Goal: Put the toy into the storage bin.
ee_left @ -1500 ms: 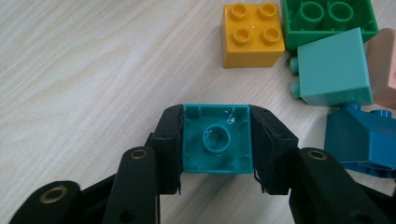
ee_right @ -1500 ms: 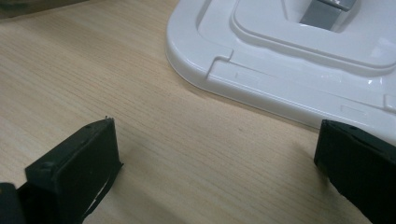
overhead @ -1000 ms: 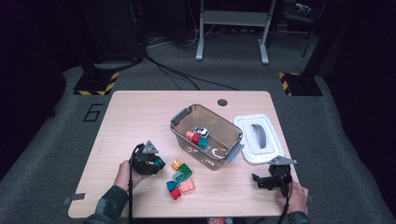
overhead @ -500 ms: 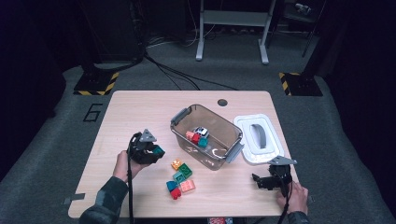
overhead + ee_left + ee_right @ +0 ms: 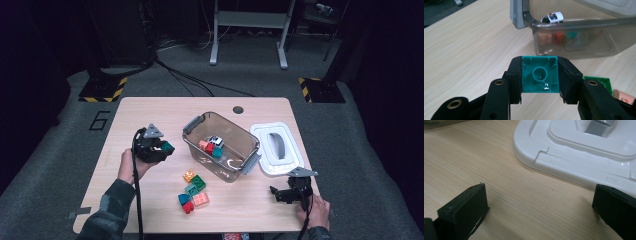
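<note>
left gripper (image 5: 540,82) pinches teal block (image 5: 539,74) left of clear bin (image 5: 221,145), ready for dropping; right gripper (image 5: 541,202) spread, idle.

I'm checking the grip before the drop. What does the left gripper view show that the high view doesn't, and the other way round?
Left gripper view alone: the teal block's hollow underside, clamped between the jaws. High view alone: the white lid, the right gripper with its jaws apart, and the loose blocks as a group. Both: the clear bin and the toy car inside it.
</note>
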Demonstrator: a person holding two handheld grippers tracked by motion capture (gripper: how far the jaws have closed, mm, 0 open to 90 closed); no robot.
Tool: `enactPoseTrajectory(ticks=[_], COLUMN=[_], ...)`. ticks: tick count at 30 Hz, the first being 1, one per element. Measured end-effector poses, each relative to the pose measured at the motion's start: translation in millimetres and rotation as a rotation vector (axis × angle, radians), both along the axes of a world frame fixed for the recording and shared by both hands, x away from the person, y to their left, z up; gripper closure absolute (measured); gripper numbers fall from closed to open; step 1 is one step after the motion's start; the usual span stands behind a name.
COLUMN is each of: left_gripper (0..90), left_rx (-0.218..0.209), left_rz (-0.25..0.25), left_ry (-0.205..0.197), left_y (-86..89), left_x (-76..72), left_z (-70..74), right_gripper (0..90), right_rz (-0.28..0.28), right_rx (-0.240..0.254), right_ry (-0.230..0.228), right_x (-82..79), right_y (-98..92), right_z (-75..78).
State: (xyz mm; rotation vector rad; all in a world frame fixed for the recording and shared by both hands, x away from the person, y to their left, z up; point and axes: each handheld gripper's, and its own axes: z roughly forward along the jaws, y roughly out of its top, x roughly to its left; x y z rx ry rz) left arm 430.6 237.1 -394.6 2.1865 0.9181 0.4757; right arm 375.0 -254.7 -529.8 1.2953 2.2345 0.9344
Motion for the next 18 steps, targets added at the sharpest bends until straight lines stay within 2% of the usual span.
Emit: enactPoseTrajectory(ticks=[5, 6, 10, 11, 18], left_gripper=[59.2, 59.2, 59.2, 59.2, 59.2], left_rx=[0.016, 0.014, 0.03, 0.023, 0.048], left_rz=[-0.016, -0.011, -0.03, -0.025, -0.046], left_ry=[-0.015, -0.023, -0.039, -0.054, -0.065], left_y=[-5.5, -7.2, -12.6, -14.9, -28.0], left_x=[4.7, 5.2, 10.0, 11.3, 23.7], left_z=[15.4, 18.2, 30.7, 32.8, 48.2], right_gripper=[0.0, 0.0, 0.0, 0.0, 0.0], right_rz=[0.003, 0.0, 0.003, 0.003, 0.0], right_rx=[0.002, 0.002, 0.001, 0.002, 0.004], right_ry=[0.008, -0.002, 0.007, 0.009, 0.001], right_x=[-0.1, 0.0, -0.1, -0.1, -0.1], right_y=[0.1, 0.2, 0.1, 0.1, 0.2], right_z=[0.4, -0.2, 0.3, 0.4, 0.0])
